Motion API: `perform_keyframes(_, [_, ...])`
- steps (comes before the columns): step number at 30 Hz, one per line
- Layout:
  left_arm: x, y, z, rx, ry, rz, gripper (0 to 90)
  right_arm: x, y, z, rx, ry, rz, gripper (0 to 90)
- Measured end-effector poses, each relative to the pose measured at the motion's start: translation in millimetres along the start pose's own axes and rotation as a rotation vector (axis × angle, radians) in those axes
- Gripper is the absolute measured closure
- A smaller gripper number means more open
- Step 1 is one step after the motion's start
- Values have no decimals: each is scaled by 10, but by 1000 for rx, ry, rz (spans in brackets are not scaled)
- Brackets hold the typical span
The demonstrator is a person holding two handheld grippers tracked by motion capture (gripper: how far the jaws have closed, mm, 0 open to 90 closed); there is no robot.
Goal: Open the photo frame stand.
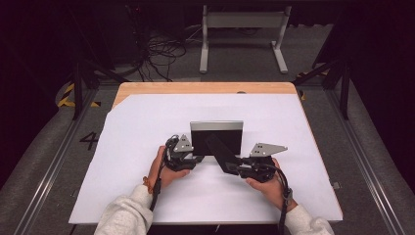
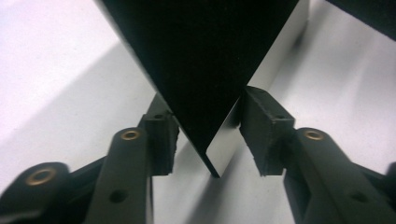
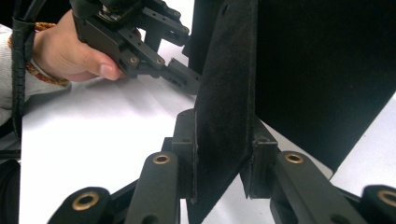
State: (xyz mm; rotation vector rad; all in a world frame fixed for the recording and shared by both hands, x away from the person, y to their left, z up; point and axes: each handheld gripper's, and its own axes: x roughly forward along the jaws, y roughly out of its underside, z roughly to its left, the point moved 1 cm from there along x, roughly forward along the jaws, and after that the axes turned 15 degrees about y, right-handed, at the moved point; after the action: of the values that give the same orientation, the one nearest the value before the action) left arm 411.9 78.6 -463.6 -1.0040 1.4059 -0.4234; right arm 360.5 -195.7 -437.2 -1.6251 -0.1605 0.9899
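A black-backed picture frame (image 1: 216, 137) stands upright mid-table (image 1: 147, 90) on white paper (image 1: 147, 127). The left hand-held gripper (image 1: 195, 159) straddles the frame's lower corner, jaws near but not clearly touching, probably to steady it. The right hand-held gripper (image 1: 234, 169) is clamped on the easel stand (image 3: 224, 112), apparently swinging it out. No writing is legible.

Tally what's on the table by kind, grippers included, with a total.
Picture frame: 1
Frame stand: 1
White sheet: 1
Left gripper: 1
Right gripper: 1
Total: 5
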Motion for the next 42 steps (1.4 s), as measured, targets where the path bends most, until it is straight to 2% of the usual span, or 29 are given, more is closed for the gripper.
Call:
perform_keyframes(6, [-20, -17, -3, 14, -48, -5, 658, 41, 33, -17, -22, 46, 27, 715])
perform_keyframes(15, [-21, -29, 5, 26, -89, 6, 658, 86, 51, 9, -43, 60, 44, 729])
perform_keyframes(30, [3, -51, 58, 25, -122, 5, 655, 159, 91, 41, -65, 94, 74, 756])
perform_keyframes(39, [10, -56, 71, 31, -148, 11, 656, 102, 58, 25, -67, 90, 48, 761])
perform_keyframes(42, [4, -52, 71, 24, -145, 10, 667, 94, 51, 37, -80, 86, 52, 807])
